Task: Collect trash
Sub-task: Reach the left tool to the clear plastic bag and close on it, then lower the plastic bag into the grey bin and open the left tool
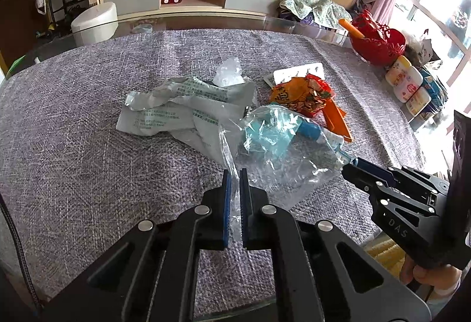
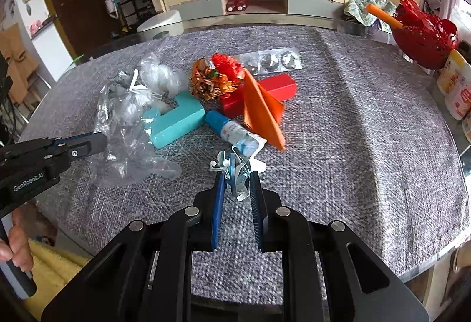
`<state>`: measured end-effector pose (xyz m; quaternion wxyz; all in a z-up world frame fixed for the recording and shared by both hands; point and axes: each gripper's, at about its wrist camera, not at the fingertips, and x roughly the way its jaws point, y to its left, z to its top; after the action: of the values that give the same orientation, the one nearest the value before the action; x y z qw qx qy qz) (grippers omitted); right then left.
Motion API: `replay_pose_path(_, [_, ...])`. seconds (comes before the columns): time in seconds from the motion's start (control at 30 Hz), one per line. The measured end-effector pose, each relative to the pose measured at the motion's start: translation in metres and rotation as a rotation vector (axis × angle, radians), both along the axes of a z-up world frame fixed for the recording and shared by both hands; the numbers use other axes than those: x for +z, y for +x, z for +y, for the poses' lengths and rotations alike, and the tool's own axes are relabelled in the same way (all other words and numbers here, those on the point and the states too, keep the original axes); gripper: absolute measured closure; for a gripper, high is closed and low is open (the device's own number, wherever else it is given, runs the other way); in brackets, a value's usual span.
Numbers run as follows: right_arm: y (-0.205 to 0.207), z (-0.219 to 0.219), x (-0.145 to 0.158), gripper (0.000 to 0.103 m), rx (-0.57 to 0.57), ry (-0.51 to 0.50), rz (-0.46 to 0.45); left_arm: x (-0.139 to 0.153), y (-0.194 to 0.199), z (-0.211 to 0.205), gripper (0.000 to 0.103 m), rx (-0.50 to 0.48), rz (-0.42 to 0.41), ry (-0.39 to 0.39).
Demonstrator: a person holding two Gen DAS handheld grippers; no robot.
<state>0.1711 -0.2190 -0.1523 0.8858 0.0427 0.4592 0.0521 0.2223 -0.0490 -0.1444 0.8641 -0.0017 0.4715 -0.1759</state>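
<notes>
Clear plastic bag (image 1: 265,163) clamped between left jaws, crumpled blue-white wrapper (image 2: 235,178) (table edge) between right jaws.

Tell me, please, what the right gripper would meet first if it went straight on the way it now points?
Probably the small blue-capped bottle, just past the crumpled wrapper the right gripper is shut on; depth is uncertain.

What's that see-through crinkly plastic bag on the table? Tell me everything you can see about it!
The clear plastic bag is thin, shiny film, badly crumpled and lying flat on the grey woven tablecloth. You can see a teal box through it, so part of it lies over that box. Its near edge is pinched between the blue pads of the left tongs. It sits at the near side of the trash pile.
</notes>
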Motion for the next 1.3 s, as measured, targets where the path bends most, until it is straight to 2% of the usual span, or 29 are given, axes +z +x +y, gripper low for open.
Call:
replay_pose_path(0.33, [-0.041,-0.006,0.021,0.085,0.009,0.052,-0.010,0.026,-0.050,0.005,0.102,-0.001,-0.037,-0.011])
replay_pose_path(0.63, [-0.093,0.011,0.048,0.085,0.051,0.078,-0.032,0.049,-0.123,0.016,0.103,0.002,-0.086,0.005])
replay_pose_path(0.77, [-0.118,0.019,0.046,0.085,0.065,0.084,-0.015,0.052,-0.154,0.024,0.103,0.007,-0.095,0.003])
replay_pose_path(1.0, [-0.149,0.029,0.022,0.085,0.076,0.097,0.056,0.024,-0.194,0.028,0.103,0.002,-0.019,0.021])
replay_pose_path(1.23, [-0.158,0.035,-0.030,0.085,0.090,0.149,0.202,-0.030,-0.204,0.027,0.103,-0.007,0.099,0.020])
replay_pose_path(1.3, [-0.157,0.036,-0.043,0.085,0.083,0.159,0.233,-0.047,-0.206,0.024,0.103,-0.006,0.126,0.041])
